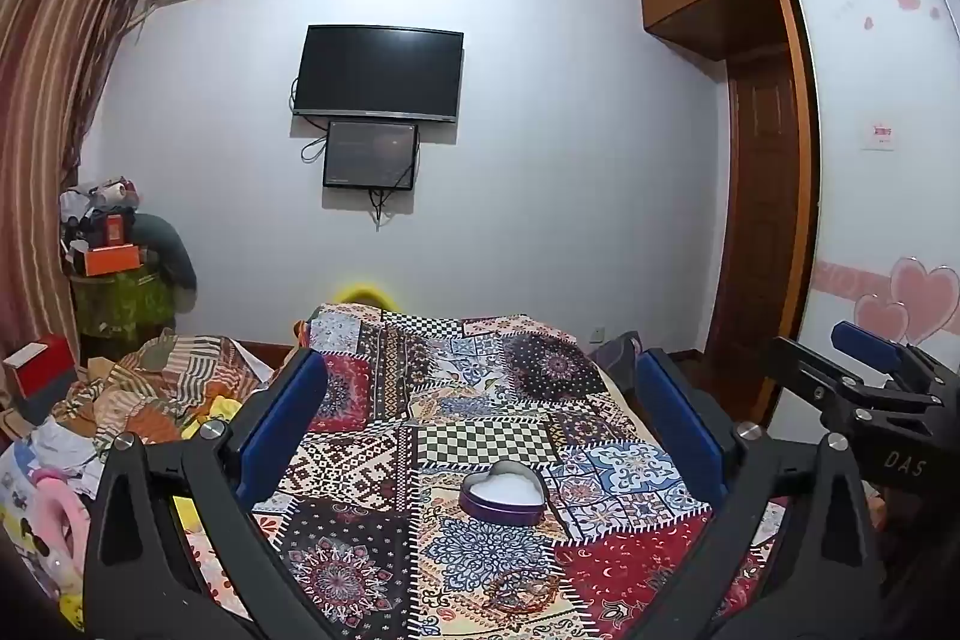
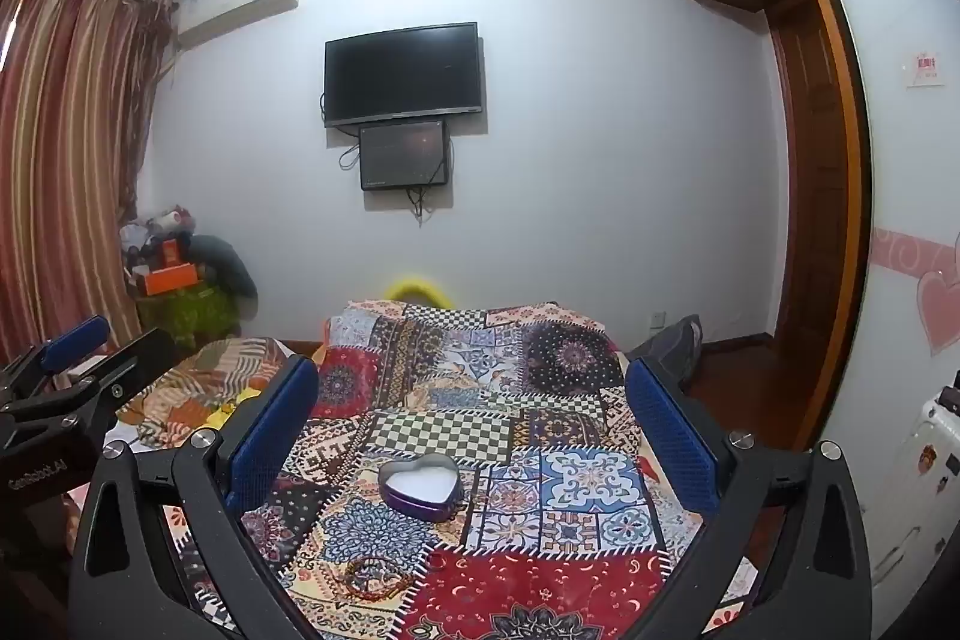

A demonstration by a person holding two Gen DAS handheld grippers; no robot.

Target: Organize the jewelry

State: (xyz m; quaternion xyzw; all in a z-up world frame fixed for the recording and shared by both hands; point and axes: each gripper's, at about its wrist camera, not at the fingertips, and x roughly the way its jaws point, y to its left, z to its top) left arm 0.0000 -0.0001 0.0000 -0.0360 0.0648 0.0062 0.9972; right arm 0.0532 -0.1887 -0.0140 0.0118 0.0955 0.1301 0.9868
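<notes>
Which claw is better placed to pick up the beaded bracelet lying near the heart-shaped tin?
Left, by a slight margin. The beaded bracelet lies nearly centred between the open left claw; for the right claw it sits left of centre.

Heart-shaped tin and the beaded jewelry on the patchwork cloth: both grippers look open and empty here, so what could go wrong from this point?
1. The jewelry lies flat on the busy patchwork cloth and blends into the pattern; the right gripper could pinch fabric instead, or miss thin strands.
2. The heart-shaped tin looks light and sits on soft cloth; a nudge while dropping pieces in may shift it.
3. The left gripper hangs close alongside, so both reaching in might collide.
</notes>
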